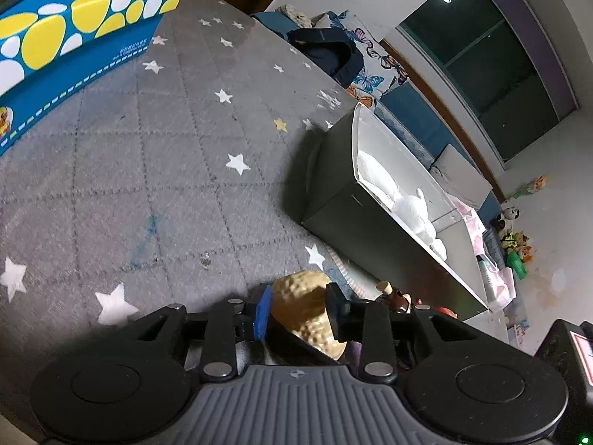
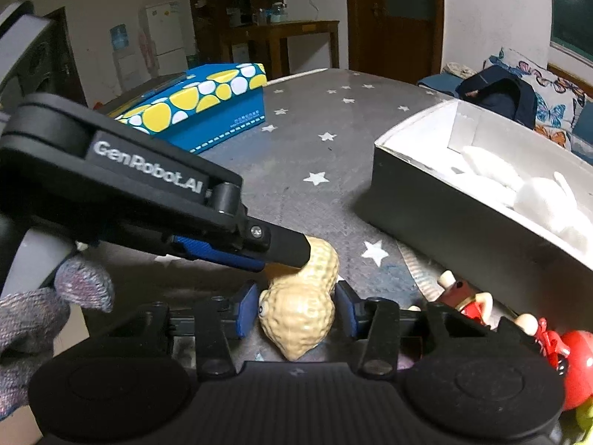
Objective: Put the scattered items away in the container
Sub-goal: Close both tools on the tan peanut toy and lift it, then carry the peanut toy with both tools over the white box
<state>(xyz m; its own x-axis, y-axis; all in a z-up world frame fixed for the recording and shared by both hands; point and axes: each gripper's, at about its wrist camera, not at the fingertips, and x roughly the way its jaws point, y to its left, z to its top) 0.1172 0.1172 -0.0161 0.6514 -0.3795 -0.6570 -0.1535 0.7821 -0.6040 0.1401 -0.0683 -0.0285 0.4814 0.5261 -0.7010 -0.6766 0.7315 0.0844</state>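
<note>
A tan peanut-shaped toy (image 2: 300, 307) is held over the grey star-patterned cover (image 2: 296, 148). My left gripper (image 1: 301, 309) is shut on the peanut toy (image 1: 307, 307). In the right wrist view the left gripper reaches in from the left and pinches the peanut's far end. My right gripper (image 2: 296, 309) brackets the peanut's near end, its blue pads close to both sides. The dark open box (image 2: 463, 215) with a white inside stands to the right and holds white soft items (image 2: 537, 193). It also shows in the left wrist view (image 1: 352, 200).
A blue and yellow carton (image 2: 207, 111) lies at the back left of the cover. Small toy figures (image 2: 478, 300) and a red toy (image 2: 578, 367) lie near the box's front. A dark bag (image 2: 496, 92) and a butterfly pillow (image 2: 556, 104) sit behind.
</note>
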